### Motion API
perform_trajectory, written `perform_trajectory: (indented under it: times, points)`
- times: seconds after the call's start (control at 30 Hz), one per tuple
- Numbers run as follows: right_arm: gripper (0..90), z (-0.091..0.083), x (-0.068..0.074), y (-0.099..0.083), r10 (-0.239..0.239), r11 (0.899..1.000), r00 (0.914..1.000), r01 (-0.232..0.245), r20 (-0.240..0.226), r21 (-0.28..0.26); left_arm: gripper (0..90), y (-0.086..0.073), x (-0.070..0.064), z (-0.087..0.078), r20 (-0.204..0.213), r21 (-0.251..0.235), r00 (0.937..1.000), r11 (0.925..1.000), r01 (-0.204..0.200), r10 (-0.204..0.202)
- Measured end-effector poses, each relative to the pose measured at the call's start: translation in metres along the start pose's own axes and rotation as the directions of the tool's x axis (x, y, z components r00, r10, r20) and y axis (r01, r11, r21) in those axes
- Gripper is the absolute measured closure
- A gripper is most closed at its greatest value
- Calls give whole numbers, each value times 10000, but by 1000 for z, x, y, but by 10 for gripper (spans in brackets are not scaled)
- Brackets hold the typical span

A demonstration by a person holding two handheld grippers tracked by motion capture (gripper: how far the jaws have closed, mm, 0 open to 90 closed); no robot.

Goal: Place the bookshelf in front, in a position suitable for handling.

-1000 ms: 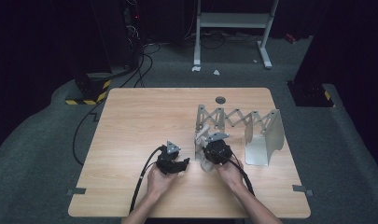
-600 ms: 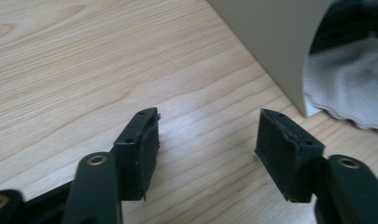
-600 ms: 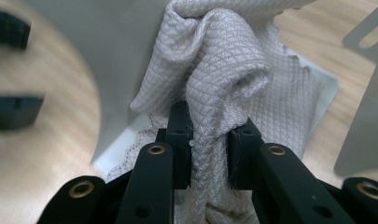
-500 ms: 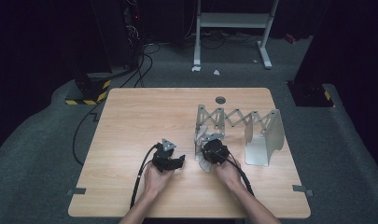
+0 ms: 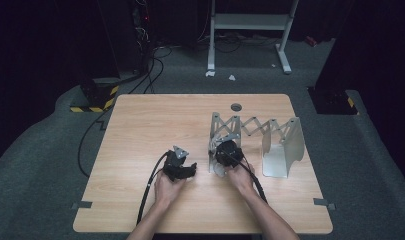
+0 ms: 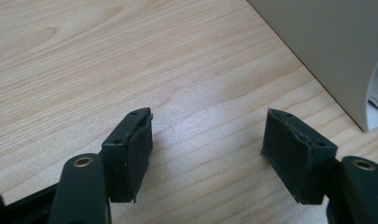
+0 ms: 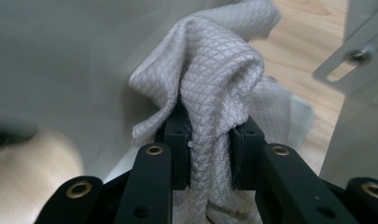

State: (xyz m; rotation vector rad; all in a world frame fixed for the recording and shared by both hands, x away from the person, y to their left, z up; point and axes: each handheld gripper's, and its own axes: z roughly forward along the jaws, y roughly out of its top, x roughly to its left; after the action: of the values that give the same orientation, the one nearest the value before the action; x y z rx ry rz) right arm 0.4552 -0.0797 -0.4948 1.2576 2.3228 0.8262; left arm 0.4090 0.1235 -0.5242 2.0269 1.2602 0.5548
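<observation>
A grey metal expanding rack (image 5: 255,132) stands on the right half of the wooden table (image 5: 155,125). My right gripper (image 5: 225,152) is at the rack's left end panel (image 7: 60,60), shut on a white quilted cloth (image 7: 214,88) that bunches up between its jaws. My left gripper (image 5: 182,170) rests low over the table left of the rack, open, with bare wood (image 6: 205,121) between its pads. The rack's panel (image 6: 326,42) rises at the upper right of the left gripper view, with a bit of white cloth (image 6: 377,93) past its edge.
A round cable hole (image 5: 235,106) lies near the table's far edge. The rack's right end panel (image 5: 282,150) stands toward the right edge. Black cables (image 5: 150,185) trail from the grippers toward the front. A metal stand (image 5: 250,30) is on the floor behind.
Both grippers have shifted slightly toward the person; the right gripper stays at the rack's left panel with the cloth.
</observation>
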Motion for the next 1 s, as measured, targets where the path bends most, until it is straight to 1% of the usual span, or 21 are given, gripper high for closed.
perform_trajectory:
  times: [0.03, 0.1, 0.17, 0.2, 0.27, 0.33, 0.4, 0.43, 0.47, 0.53, 0.6, 0.67, 0.73, 0.8, 0.83, 0.9, 0.93, 0.97, 1.0]
  points:
    - [733, 3, -2, 3, 132, 9999, 9999, -133, 72, 87, 331, -2, 0, 0, -25, -171, 10000, 9998, 62, -62]
    - [742, 9, -5, 7, 315, 9995, 9992, -317, 248, 85, 334, -3, -1, 0, -59, -197, 10000, 9998, 48, -49]
    - [752, 15, -8, 8, 478, 9987, 9984, -483, 293, 160, 335, -3, -1, 0, -62, -266, 10000, 9996, 70, -71]
    - [756, 18, -8, 7, 502, 9984, 9983, -510, 299, 256, 336, -4, -1, 0, -65, -264, 10000, 9996, 58, -59]
    - [760, 18, -7, 5, 403, 9989, 9987, -410, 312, 229, 336, -4, -1, 0, -72, -264, 10000, 9996, 66, -68]
    - [763, 14, -6, 2, 250, 9992, 9995, -256, 218, 308, 336, -4, -1, 0, -75, -265, 9999, 9996, 74, -76]
    - [765, 9, -5, -4, 119, 9992, 9999, -119, 4, 382, 336, -4, -1, 0, -84, -263, 9999, 9996, 80, -83]
    - [765, 9, -5, -4, 119, 9992, 9999, -119, 4, 382, 336, -4, -1, 0, -84, -263, 9999, 9996, 80, -83]
    - [766, 0, -2, -14, -239, 9988, 9996, 243, -115, 416, 336, -4, -1, 0, -94, -264, 9999, 9996, 92, -95]
    - [766, -7, 0, -22, -468, 9977, 9987, 478, -215, 475, 336, -4, -1, 0, -98, -265, 9999, 9996, 98, -101]
    - [767, -16, 0, -31, -485, 9974, 9981, 505, -378, 522, 336, -3, -1, 0, -107, -270, 9999, 9996, 105, -108]
    - [768, -22, -1, -33, -405, 9981, 9984, 422, -393, 455, 337, -3, -1, 0, -108, -275, 9999, 9996, 109, -112]
    - [766, -26, -1, -28, -238, 9997, 9992, 241, -319, 78, 337, -3, -1, 0, -110, -263, 9999, 9996, 99, -102]
    - [763, -28, -1, -17, -7, 9994, 9998, 0, -210, -332, 337, -3, -1, 0, -104, -265, 9999, 9996, 123, -125]
    - [761, -28, 0, -9, 63, 9986, 10000, -67, -75, -524, 338, -3, -1, 0, -109, -262, 9999, 9996, 99, -102]
    - [758, -22, 2, 1, 48, 9983, 9998, -37, 193, -589, 344, -3, -2, 0, -82, -222, 9999, 9997, 117, -119]
    - [757, -15, 2, 5, 134, 9986, 9996, -122, 242, -515, 345, -2, -3, 0, -8, -224, 9999, 9996, 145, -145]
    - [757, -10, 1, 7, 140, 9991, 9994, -127, 321, -401, 345, -2, -4, 0, 122, -210, 9997, 9995, 221, -219]
    - [757, -5, 0, 8, 156, 9994, 9991, -144, 402, -309, 344, -1, -6, 0, 342, -217, 9990, 9994, 280, -272]
